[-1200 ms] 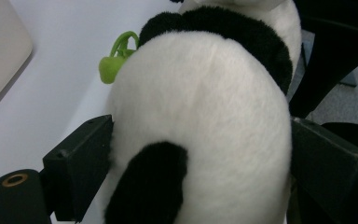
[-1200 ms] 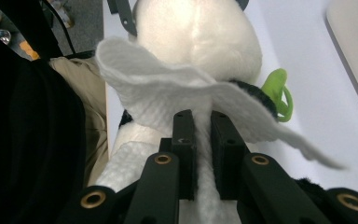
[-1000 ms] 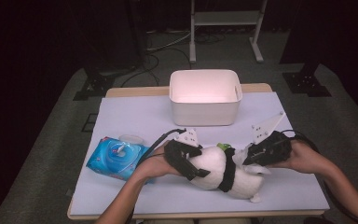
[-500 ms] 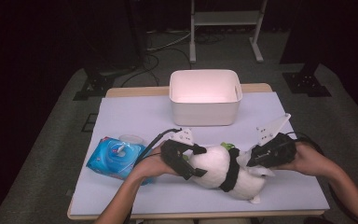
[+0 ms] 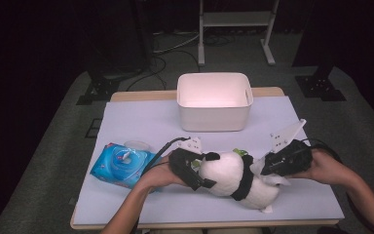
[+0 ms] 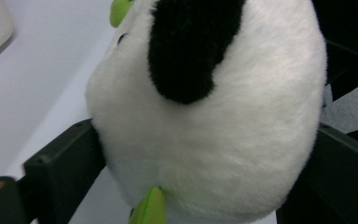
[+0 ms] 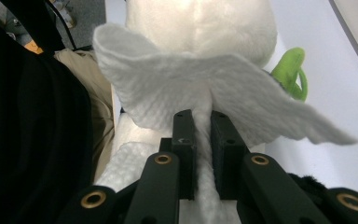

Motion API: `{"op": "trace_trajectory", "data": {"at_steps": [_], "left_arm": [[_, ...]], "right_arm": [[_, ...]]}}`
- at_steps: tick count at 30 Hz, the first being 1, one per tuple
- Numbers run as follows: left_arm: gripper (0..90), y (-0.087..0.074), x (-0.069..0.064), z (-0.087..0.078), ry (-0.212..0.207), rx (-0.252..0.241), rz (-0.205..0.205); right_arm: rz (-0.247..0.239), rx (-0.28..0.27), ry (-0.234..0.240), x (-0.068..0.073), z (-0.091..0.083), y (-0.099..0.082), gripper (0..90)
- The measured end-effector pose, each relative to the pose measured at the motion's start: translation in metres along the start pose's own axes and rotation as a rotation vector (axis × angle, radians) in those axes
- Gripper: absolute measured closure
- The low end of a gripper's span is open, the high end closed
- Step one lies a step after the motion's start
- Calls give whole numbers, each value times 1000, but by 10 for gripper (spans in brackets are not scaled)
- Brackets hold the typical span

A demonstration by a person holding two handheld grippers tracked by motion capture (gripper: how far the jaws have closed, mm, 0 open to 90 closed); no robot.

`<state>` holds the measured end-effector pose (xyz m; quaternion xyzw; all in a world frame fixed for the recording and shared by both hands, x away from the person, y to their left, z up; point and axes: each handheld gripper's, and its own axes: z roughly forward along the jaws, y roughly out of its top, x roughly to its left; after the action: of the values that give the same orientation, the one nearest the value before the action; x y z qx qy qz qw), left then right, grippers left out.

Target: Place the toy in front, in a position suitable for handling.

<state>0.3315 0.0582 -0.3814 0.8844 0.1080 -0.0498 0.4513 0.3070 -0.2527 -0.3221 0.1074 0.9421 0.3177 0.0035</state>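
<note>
Right gripper (image 7: 200,135) jaws nearly shut, pinching white wipe (image 7: 200,84): thin, limp, tears easily. Left gripper (image 6: 186,154) jaws wide, clamping panda plush (image 5: 236,178) head: soft, light, squashy; lies on table (image 5: 136,122) front, hold broadly.

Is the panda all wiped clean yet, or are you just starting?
Looks like mid-wipe. Done: a wet wipe is out of the blue pack. In hand: the left tongs clamp the toy panda at its head, and the right tongs pinch the wipe against its body. How much wiping remains, I cannot tell; the white bin waits behind.
</note>
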Motion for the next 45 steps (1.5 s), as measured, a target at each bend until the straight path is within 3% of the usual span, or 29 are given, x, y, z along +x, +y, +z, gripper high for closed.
{"op": "trace_trajectory", "data": {"at_steps": [3,6,14,17,21,24,27,30,35,45], "left_arm": [[195,0,1,-5,2,-25,7],[248,3,3,-11,11,-45,11],[277,26,-3,-22,40,-40,51],[279,35,-5,-27,68,-20,71],[278,44,-8,-41,87,-39,79],[278,51,-12,-48,101,-25,98],[276,51,-12,-46,104,3,112],[231,47,-12,-41,105,-2,107],[118,45,-11,-36,116,-27,97],[85,37,-7,-29,87,-4,68]], "right_arm": [[-11,-9,-7,0,2,3,808],[-25,-20,-17,-1,2,9,810],[-48,-47,-25,-5,2,29,810],[-67,-32,-33,-6,3,38,810],[-59,-60,-38,-10,-2,41,810],[-58,-72,-35,-9,-2,42,810],[-62,-68,-28,-9,2,39,810],[-33,-55,-19,-9,9,29,810],[-2,-85,9,-12,13,10,810],[19,-73,-3,-12,10,-4,810]]}}
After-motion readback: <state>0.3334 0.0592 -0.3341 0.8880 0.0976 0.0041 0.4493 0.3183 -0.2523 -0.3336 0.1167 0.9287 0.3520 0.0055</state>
